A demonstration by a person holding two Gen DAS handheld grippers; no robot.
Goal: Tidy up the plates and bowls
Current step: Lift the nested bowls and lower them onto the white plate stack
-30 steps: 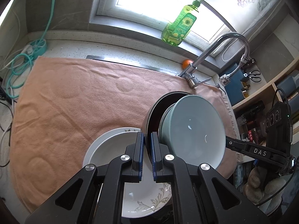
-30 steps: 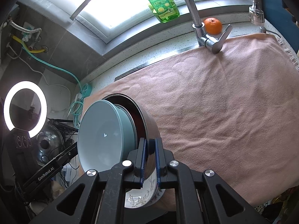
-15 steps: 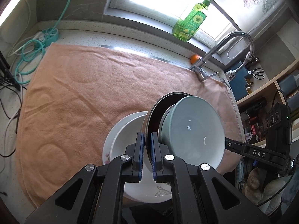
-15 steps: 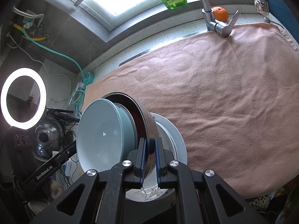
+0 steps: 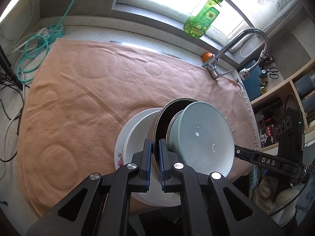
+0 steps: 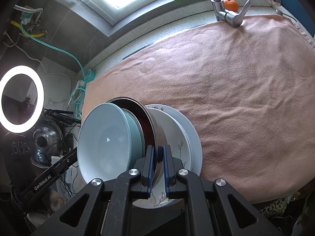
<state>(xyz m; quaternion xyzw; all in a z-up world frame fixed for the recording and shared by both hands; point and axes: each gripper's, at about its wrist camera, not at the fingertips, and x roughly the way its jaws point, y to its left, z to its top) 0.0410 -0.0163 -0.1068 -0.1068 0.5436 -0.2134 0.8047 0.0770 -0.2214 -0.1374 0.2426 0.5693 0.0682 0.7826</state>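
Left wrist view: your left gripper (image 5: 155,163) is clamped on the rim of the steel bowl (image 5: 160,122), its blue pads pinching the thin metal wall. Nested inside that bowl sits the pale blue-green bowl (image 5: 202,137), tilted toward the camera with its glossy inside showing. Under both lies a stack of white plates (image 5: 130,137) with a small flower print at the edge, resting on the near edge of the peach towel (image 5: 88,90) spread over the bench. This view alone shows your gloved hand (image 5: 275,194) carrying the other tool, and the shelves at the right.

In the right wrist view, your right gripper (image 6: 157,165) is closed on the opposite side of the same steel rim. Only here do you see the leaf pattern on the top plate (image 6: 177,149), the ring light (image 6: 21,98) and the faucet base (image 6: 228,15) with an orange (image 6: 231,4) behind it.
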